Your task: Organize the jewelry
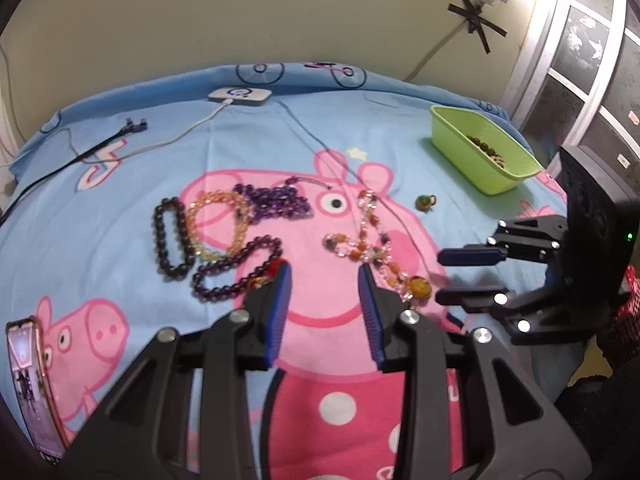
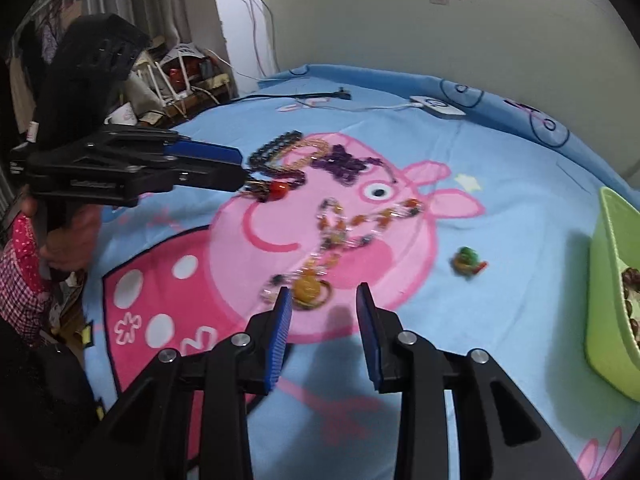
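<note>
Two claws, left claw (image 1: 324,270) and right claw (image 2: 323,294), both agape, empty, five bead strands (image 1: 256,232), one green tray (image 1: 460,148)

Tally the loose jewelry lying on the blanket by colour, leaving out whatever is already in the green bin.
Black bracelet: 1
Yellow bracelet: 1
Purple pieces, pile and strand: 2
Orange-and-clear necklace: 1
Green charm: 1
Total: 6

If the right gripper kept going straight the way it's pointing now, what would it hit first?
Most likely the amber pendant of the orange-and-clear bead necklace, which lies just beyond the open right gripper, slightly toward its left finger. Depth is hard to judge; it might touch the blanket first.
</note>
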